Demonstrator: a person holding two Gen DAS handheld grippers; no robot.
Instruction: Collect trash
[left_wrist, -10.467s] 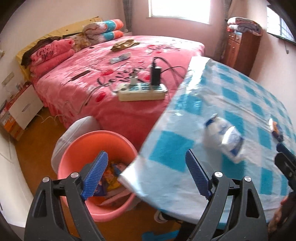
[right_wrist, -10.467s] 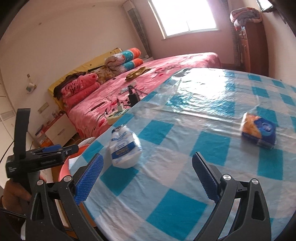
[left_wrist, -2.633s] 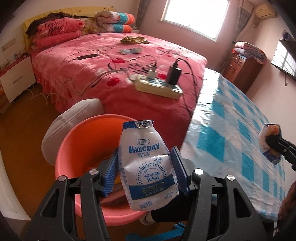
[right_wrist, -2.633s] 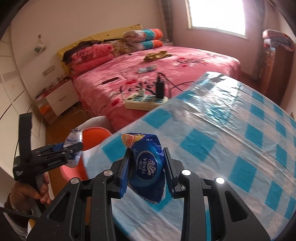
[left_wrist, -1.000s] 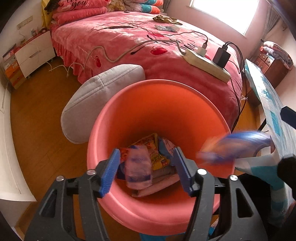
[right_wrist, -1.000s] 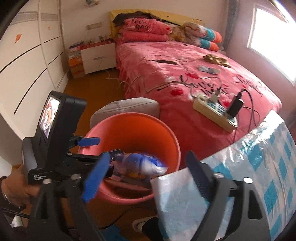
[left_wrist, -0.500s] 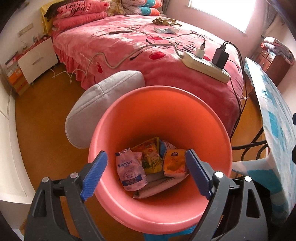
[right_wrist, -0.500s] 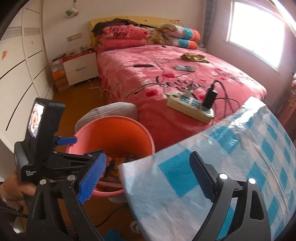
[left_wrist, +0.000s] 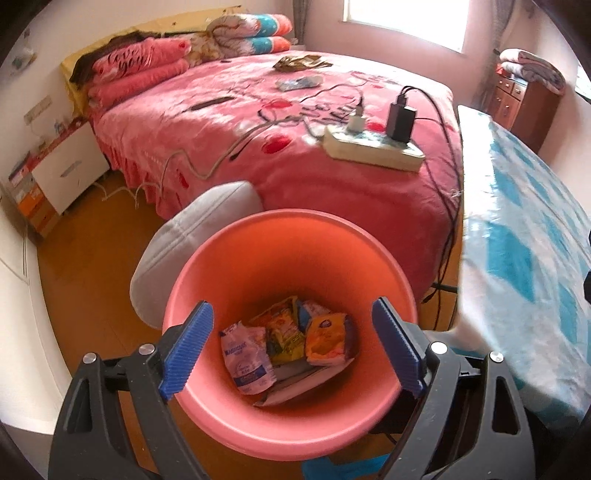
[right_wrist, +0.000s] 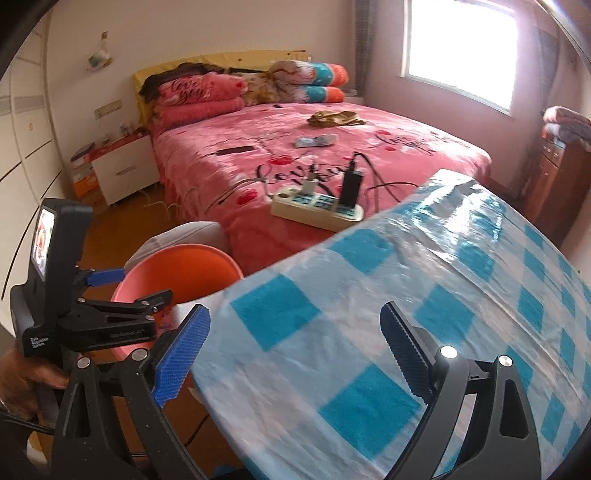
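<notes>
Now that both packets lie in the pink bucket (left_wrist: 236, 258) at lower centre, left gripper (left_wrist: 291, 343) and right gripper (right_wrist: 293, 347) gape empty; the checked table (right_wrist: 424, 295) looks cleared.

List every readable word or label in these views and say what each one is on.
"Love you": pink pillow at the bed's head.
"Love": script on the pink bedspread; the rest is unreadable.
White pouch in the orange bin: print blurred.
Left gripper: small white lettering, too small to read.

bed (left_wrist: 229, 122) lying under a pink cover – power strip (left_wrist: 373, 149) sitting on it, chargers plugged in | grey cushion (left_wrist: 192, 240) leaning beside it | checked tablecloth (right_wrist: 424, 295) shining – white nightstand (right_wrist: 125, 173) standing by the wall
</notes>
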